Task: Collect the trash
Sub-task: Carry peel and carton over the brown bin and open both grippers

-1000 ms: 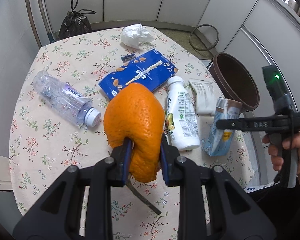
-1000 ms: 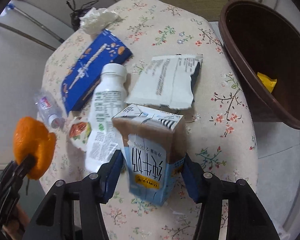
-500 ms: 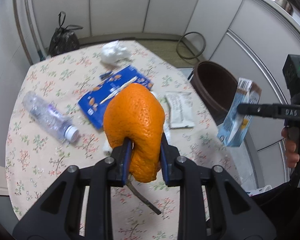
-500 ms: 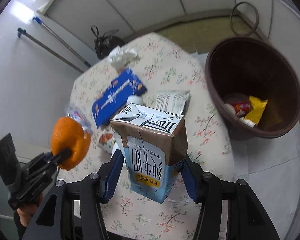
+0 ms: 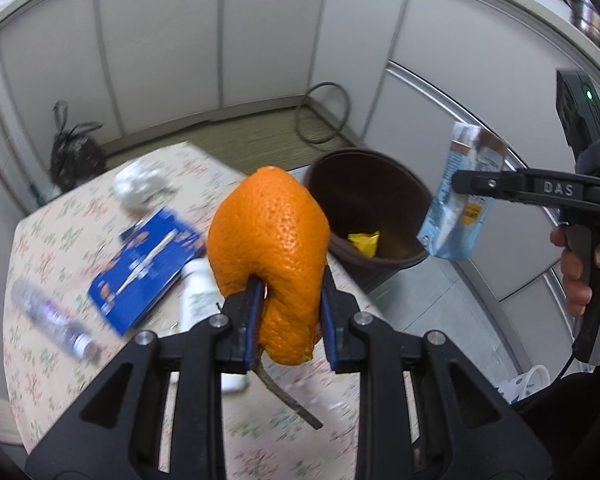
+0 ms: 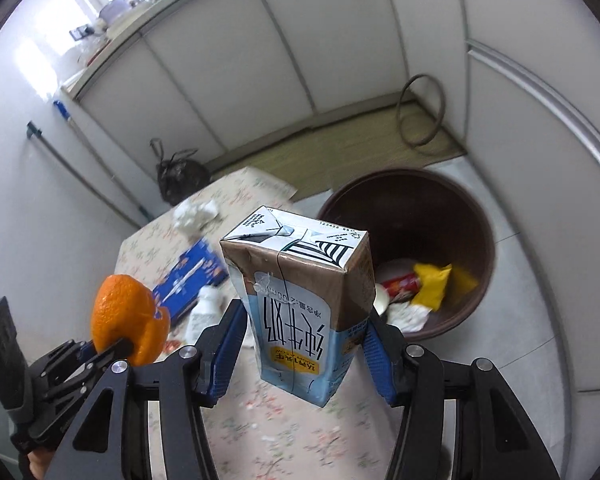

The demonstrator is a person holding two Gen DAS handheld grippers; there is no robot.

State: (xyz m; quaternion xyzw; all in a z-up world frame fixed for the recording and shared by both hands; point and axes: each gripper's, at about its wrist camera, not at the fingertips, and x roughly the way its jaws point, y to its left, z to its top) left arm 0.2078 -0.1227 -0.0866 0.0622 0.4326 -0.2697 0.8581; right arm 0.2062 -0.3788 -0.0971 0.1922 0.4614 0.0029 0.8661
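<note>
Clamping orange peel (image 5: 269,256), left gripper (image 5: 288,316); right gripper (image 6: 304,356) grips milk carton (image 6: 300,304).

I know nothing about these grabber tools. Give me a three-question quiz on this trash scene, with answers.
1. True or false: the left gripper holds a piece of orange citrus peel.
2. What does the right gripper clamp? A) a clear plastic bottle B) a blue and brown milk carton C) a blue snack box
3. Fill in: a yellow wrapper lies inside the round dark brown ____.

Key: 1 true; 2 B; 3 bin.
</note>
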